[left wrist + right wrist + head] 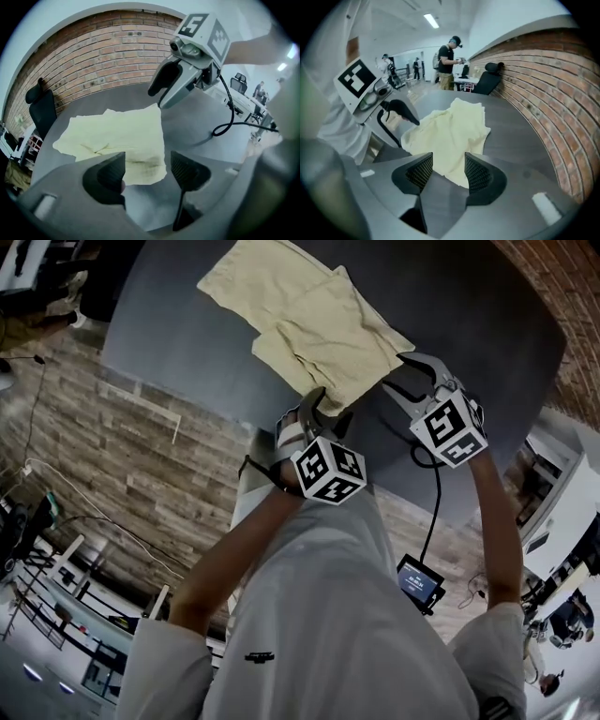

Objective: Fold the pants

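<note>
Left gripper, grey two-jaw tool with marker cube: jaws spread, released, holding nothing, poised at the near edge of the cloth. Pale yellow fabric pants: folded over, lying flat on the dark grey round table. Right gripper: jaws spread, released, empty, by the pants' near right corner.

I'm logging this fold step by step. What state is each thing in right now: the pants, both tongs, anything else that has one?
Pants: lying on the table, partly folded with one layer over another, held by nothing.
Left tongs: open, pads gripping nothing.
Right tongs: open, pads gripping nothing.
Chair: empty.
</note>
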The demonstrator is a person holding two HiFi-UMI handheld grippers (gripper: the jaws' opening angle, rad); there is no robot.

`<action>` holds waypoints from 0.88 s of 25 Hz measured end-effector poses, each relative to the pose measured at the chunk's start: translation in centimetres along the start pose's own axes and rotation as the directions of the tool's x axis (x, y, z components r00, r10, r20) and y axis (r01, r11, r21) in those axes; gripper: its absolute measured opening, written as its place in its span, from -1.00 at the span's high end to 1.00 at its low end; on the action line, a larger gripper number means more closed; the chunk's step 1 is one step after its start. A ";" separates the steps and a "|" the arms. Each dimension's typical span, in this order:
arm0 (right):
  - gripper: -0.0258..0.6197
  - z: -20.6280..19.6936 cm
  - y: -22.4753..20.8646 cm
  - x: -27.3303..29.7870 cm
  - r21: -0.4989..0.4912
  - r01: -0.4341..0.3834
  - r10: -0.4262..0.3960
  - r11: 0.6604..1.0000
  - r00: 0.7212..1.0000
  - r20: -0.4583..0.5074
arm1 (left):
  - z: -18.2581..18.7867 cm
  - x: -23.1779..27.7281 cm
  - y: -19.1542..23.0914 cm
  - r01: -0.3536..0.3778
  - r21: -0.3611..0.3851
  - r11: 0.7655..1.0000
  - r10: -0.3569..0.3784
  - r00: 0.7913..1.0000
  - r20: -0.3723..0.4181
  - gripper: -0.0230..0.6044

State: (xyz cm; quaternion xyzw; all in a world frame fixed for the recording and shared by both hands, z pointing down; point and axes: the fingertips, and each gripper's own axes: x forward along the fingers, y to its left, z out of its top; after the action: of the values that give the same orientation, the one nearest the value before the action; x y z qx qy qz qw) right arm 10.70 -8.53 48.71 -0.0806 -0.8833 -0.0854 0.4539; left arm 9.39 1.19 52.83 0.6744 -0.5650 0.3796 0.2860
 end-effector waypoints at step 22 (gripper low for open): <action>0.73 -5.3 1.4 6.3 -0.747 0.062 -0.192 0.662 0.977 -0.089 | -2.4 3.3 -0.1 -0.099 -0.043 0.994 0.096 0.993 -0.066 0.46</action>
State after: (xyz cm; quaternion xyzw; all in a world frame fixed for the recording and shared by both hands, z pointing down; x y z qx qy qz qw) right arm 11.55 -7.96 56.98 -0.1887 -0.7366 -0.4737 0.4444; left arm 9.28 1.36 56.86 0.6267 -0.5965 0.4013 0.3006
